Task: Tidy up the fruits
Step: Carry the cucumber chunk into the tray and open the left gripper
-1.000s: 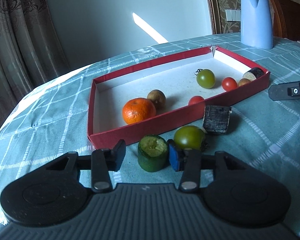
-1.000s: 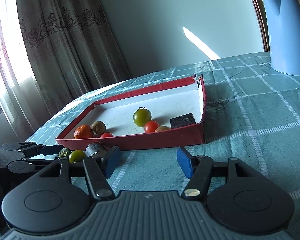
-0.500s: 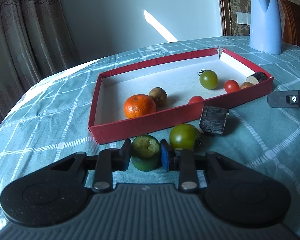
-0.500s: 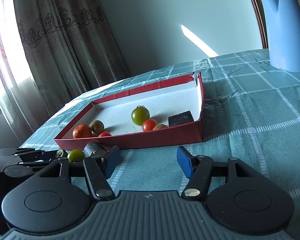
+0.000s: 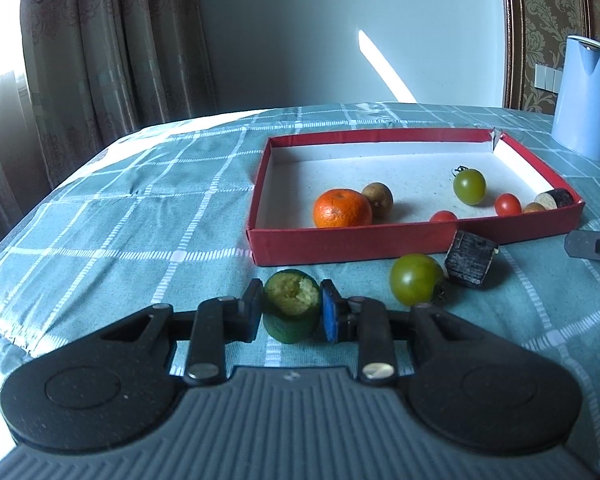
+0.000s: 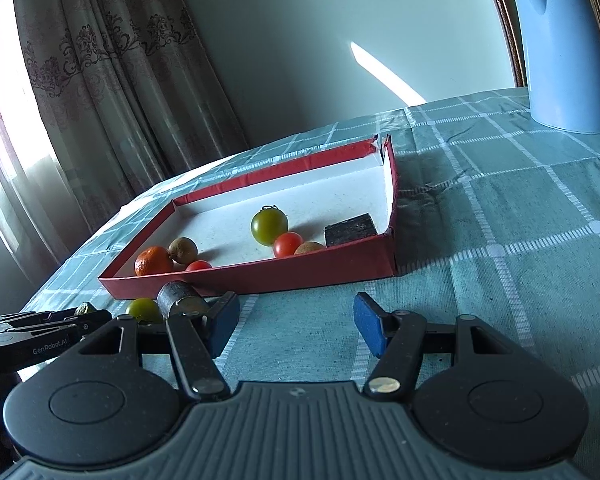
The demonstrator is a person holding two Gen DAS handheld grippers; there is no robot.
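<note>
Checked tablecloth point(image 5: 140, 220) carries a red tray point(image 5: 380, 240) holding an orange point(image 5: 342, 209), a green tomato point(image 5: 469, 186) and smaller fruits. Just outside the tray's near wall: another green tomato point(image 5: 414, 279) touching a dark cut chunk point(image 5: 470, 265). Left gripper point(image 5: 291, 312) pinches a green cucumber piece point(image 5: 290, 305) standing on the cloth; right gripper point(image 6: 296, 326) is spread wide, holding nothing.

The table is covered by a teal checked cloth point(image 5: 148, 216). A red box point(image 5: 380, 240) is set on it. Beside the box, a green tomato point(image 5: 414, 279) and a dark block point(image 5: 470, 264) are laid. A blue kettle point(image 5: 584, 96) is stood far back.
</note>
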